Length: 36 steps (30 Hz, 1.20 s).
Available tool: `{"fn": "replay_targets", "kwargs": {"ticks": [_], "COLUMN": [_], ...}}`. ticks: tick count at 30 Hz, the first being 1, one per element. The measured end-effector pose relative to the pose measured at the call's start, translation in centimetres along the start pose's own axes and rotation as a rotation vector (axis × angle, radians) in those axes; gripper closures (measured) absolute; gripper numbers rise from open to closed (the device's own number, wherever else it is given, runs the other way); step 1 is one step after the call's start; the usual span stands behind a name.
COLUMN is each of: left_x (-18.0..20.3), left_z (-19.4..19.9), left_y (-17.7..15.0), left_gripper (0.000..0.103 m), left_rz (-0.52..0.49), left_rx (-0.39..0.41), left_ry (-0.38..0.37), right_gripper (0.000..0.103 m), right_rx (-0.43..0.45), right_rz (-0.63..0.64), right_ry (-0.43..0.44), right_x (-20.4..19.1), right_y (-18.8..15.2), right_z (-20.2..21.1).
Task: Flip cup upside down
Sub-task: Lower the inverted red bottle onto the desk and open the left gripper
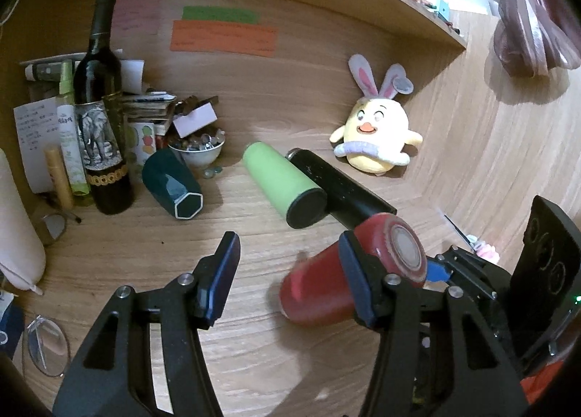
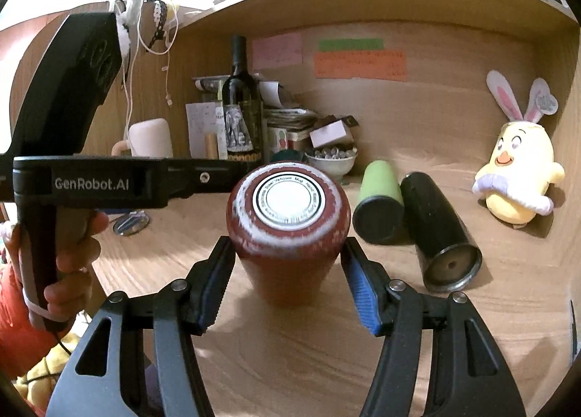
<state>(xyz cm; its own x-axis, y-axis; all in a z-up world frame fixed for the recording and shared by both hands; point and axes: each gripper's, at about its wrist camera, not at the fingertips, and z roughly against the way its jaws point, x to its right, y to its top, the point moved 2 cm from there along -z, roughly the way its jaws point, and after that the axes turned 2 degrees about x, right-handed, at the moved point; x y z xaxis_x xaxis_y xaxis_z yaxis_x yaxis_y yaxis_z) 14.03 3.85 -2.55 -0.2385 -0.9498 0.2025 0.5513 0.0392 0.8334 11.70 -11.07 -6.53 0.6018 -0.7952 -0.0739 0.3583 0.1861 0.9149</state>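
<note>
We've got the right gripper [image 2: 287, 286] w/ its jaws set on either side of the red cup [image 2: 288, 232], pads touching its walls, so it's pinching the cup. The cup's base w/ a round sticker faces the right cam; its mouth points down toward the desk [image 2: 472, 326]. Whether it's resting on the wood or lifted, can't tell. In the left view the cup [image 1: 316, 290] sits just right of our left gripper [image 1: 290, 272], partly behind that gripper's right finger; the left jaws are spread, nothing between them. Ahead of the right jaws & to their right lie a green tumbler [image 2: 379, 199] and a black tumbler [image 2: 439, 224], touching, both on their sides. Farther right, a chick plush [image 2: 517, 177].
</note>
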Motion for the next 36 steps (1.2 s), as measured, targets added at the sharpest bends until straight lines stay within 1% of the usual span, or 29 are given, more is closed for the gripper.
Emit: {"fn": "replay_targets", "kwargs": {"ticks": [8,13,24,27,29,31,32,34,35,36], "left_x": [-2.2,-3.4,-4.3,-4.1,-4.2,-4.4,-4.4,-4.1,-3.9,-3.7], "left_z": [-0.8,-1.7,-2.3,-2.2,-1.8,-1.1,-0.8,0.3,0.8,1.4], "left_y": [0.2,0.2,-0.8,-1.0,-1.1,-1.1,-1.1,-1.0,-1.0,-1.0], "left_gripper": [0.048,0.048,0.048,0.047,0.043,0.042,0.042,0.042,0.039,0.037], "left_rz": [0.034,0.061,0.068,0.054,0.047,0.043,0.042,0.038,0.034,0.029], "left_rx": [-0.004,-0.018,-0.048,-0.05,-0.046,-0.041,-0.038,-0.026,-0.017,-0.007], "left_ry": [0.029,0.028,0.027,0.051,0.075,0.104,0.114,0.132,0.14,0.147], "right_gripper": [0.046,0.046,0.046,0.046,0.046,0.046,0.045,0.04,0.035,0.033], "right_rx": [-0.024,-0.037,-0.074,-0.085,-0.092,-0.095,-0.094,-0.09,-0.085,-0.077], "right_rz": [0.01,0.003,-0.027,-0.033,-0.036,-0.044,-0.048,-0.056,-0.059,-0.064], "right_ry": [0.005,0.006,0.03,0.035,0.033,0.029,0.026,0.015,0.01,0.002], "right_x": [-0.1,-0.1,-0.1,-0.1,-0.1,0.0,0.2,0.6,0.8,1.0], "right_y": [1.3,1.8,1.3,1.3,1.2,1.2,1.2,1.4,1.5,1.6], "right_z": [-2.1,-3.3,-3.9,-3.8,-3.5,-2.9,-2.5,-1.6,-1.2,-0.7]}}
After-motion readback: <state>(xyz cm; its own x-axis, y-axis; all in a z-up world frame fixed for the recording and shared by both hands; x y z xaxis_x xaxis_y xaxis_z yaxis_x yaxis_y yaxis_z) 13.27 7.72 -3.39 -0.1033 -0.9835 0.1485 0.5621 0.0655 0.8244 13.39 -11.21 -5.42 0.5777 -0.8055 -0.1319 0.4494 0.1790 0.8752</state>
